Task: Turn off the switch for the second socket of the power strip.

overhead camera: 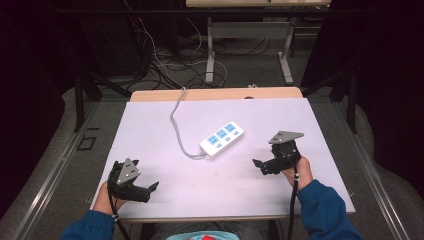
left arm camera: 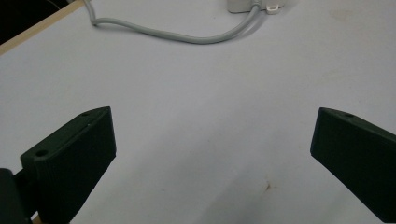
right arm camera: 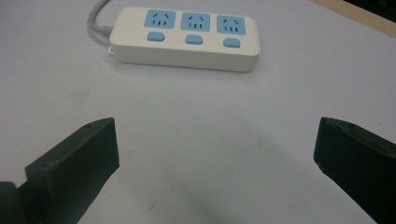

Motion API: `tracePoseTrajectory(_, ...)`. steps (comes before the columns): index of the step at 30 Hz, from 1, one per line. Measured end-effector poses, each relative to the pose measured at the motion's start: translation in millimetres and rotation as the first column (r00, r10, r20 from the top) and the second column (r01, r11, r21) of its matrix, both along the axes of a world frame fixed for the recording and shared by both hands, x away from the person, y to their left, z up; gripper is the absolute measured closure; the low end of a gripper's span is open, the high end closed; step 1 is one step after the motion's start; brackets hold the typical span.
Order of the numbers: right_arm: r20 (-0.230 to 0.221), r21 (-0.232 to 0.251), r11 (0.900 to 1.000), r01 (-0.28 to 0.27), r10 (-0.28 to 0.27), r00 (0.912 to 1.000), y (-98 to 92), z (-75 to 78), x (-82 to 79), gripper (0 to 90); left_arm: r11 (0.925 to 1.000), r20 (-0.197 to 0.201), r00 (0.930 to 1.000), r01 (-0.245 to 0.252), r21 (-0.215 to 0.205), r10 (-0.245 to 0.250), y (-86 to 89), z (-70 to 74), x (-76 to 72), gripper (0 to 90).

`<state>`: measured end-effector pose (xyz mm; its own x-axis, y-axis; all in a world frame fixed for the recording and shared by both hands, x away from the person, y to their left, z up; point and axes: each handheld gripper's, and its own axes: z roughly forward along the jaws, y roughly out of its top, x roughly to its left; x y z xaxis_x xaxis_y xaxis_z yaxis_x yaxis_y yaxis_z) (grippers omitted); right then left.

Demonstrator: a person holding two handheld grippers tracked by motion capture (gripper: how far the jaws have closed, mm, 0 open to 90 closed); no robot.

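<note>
Power strip [overhead camera: 222, 139] sits just past the middle of the bench [overhead camera: 160, 125], its grey cord [overhead camera: 176, 125] curling off toward eleven o'clock and over the far edge. Left claw [overhead camera: 150, 189] waits at seven o'clock, jaws spread wide, nothing between them. Right claw [overhead camera: 259, 165] hovers at four o'clock, released too and aimed at the strip. It looks light, rigid, smooth plastic, probably a bit slippery. Best grip, I'd say, is across the narrow sides of the body; the trailing cord will tug.
</note>
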<state>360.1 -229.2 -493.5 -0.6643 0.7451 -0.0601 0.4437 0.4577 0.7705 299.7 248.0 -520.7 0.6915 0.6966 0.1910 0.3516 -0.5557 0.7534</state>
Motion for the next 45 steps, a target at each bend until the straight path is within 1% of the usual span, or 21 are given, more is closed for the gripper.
tracePoseTrajectory(1, 0.008, 0.003, 1.000, 0.000, 0.000, 1.0000, -1.2, -1.7, -1.3, 0.0, 1.0000, 0.002, 1.0000, 0.001, 0.002, -0.001, 0.0, 0.0, 0.0, 0.0)
tracePoseTrajectory(5, -0.007, -0.014, 1.000, 0.002, -0.002, 1.0000, -5.4, -6.3, -8.9, 0.0, 1.0000, 0.002, 1.0000, -0.001, 0.000, 0.001, -0.3, -0.1, -0.2, 0.0)
tracePoseTrajectory(10, 0.005, -0.021, 1.000, 0.002, -0.002, 1.0000, -11.8, -10.6, -17.1, 0.0, 1.0000, 0.003, 1.0000, 0.001, 0.000, -0.001, -0.3, -0.4, 0.1, 0.0)
tracePoseTrajectory(15, -0.016, -0.035, 0.999, 0.011, -0.012, 0.9998, -19.2, -16.0, -23.8, 0.0, 1.0000, 0.001, 1.0000, -0.001, 0.001, 0.001, -0.4, -0.1, -0.3, 0.0)
tracePoseTrajectory(16, -0.008, -0.029, 1.000, 0.010, -0.010, 0.9999, -20.1, -17.6, -24.3, 0.0, 1.0000, 0.002, 1.0000, 0.000, -0.001, 0.000, -0.3, -0.3, -0.2, 0.0)
tracePoseTrajectory(17, -0.017, -0.029, 1.000, 0.011, -0.011, 0.9998, -21.4, -18.6, -25.5, 0.0, 1.0000, 0.001, 1.0000, -0.001, 0.001, 0.001, -0.3, -0.1, -0.3, 0.0)
tracePoseTrajectory(19, -0.011, -0.029, 0.999, 0.014, -0.014, 0.9998, -23.0, -21.1, -27.6, 0.0, 1.0000, -0.001, 1.0000, 0.001, -0.005, -0.001, -0.7, -0.7, 0.0, 0.0)
tracePoseTrajectory(21, -0.009, -0.038, 0.999, 0.016, -0.017, 0.9998, -24.9, -22.7, -31.0, 0.0, 1.0000, -0.003, 1.0000, 0.001, -0.004, -0.001, -0.8, -1.0, 0.0, 0.0)
tracePoseTrajectory(22, -0.023, -0.040, 0.999, 0.012, -0.013, 0.9997, -26.1, -22.9, -32.6, 0.0, 1.0000, -0.004, 1.0000, -0.001, -0.005, 0.001, -0.7, -0.9, -0.1, 0.0)
tracePoseTrajectory(23, -0.008, -0.034, 0.999, 0.011, -0.011, 0.9999, -27.3, -24.5, -33.2, 0.0, 1.0000, -0.001, 1.0000, 0.000, 0.003, 0.000, -0.2, -0.4, 0.1, 0.0)
tracePoseTrajectory(25, -0.015, -0.036, 0.999, 0.015, -0.016, 0.9998, -30.3, -24.9, -35.7, 0.0, 1.0000, -0.001, 1.0000, -0.001, 0.002, 0.001, -0.1, -0.4, 0.1, 0.0)
tracePoseTrajectory(29, -0.001, -0.026, 0.999, 0.029, -0.029, 0.9996, -35.2, -26.1, -40.9, 0.0, 1.0000, -0.002, 1.0000, -0.002, 0.001, 0.002, -0.3, -0.8, -0.2, 0.0)
tracePoseTrajectory(31, -0.014, -0.029, 0.999, 0.020, -0.021, 0.9997, -37.2, -25.8, -43.9, 0.0, 1.0000, -0.003, 1.0000, -0.004, 0.001, 0.004, 0.0, -1.0, 0.0, 0.0)
tracePoseTrajectory(33, -0.008, -0.017, 1.000, 0.022, -0.022, 0.9997, -37.9, -27.0, -45.9, 0.0, 1.0000, -0.006, 1.0000, -0.003, 0.005, 0.003, 0.1, -0.9, 0.1, 0.0)
tracePoseTrajectory(35, 0.000, -0.022, 1.000, 0.020, -0.020, 0.9998, -39.5, -27.5, -47.7, 0.0, 1.0000, -0.009, 1.0000, -0.003, 0.003, 0.003, -0.2, -1.1, -0.1, 0.0)
tracePoseTrajectory(37, -0.013, -0.023, 0.999, 0.022, -0.022, 0.9997, -40.3, -26.6, -49.5, 0.0, 1.0000, -0.006, 1.0000, -0.004, 0.007, 0.004, 0.1, -1.0, 0.1, 0.0)
tracePoseTrajectory(38, 0.001, -0.015, 1.000, 0.021, -0.021, 0.9998, -40.4, -27.1, -49.8, 0.0, 1.0000, -0.005, 1.0000, -0.004, 0.007, 0.004, 0.2, -0.9, 0.1, 0.0)
tracePoseTrajectory(41, -0.004, -0.026, 1.000, 0.010, -0.010, 0.9999, -40.8, -27.1, -50.6, 0.0, 0.9999, -0.005, 1.0000, -0.005, 0.009, 0.005, 0.4, -0.9, 0.2, 0.0)
tracePoseTrajectory(42, 0.002, -0.023, 1.000, 0.019, -0.019, 0.9998, -40.0, -27.5, -51.6, 0.0, 1.0000, -0.007, 1.0000, -0.005, 0.008, 0.005, 0.3, -1.2, 0.2, 0.0)
tracePoseTrajectory(44, 0.009, -0.034, 0.999, 0.003, -0.003, 1.0000, -41.0, -27.0, -51.7, 0.0, 1.0000, -0.009, 1.0000, -0.004, 0.003, 0.004, 0.2, -1.5, 0.4, 0.0)
tracePoseTrajectory(45, 0.009, -0.024, 1.000, 0.015, -0.015, 0.9999, -40.4, -27.4, -52.8, 0.0, 1.0000, -0.008, 1.0000, -0.005, 0.008, 0.005, 0.3, -1.3, 0.6, 0.0)
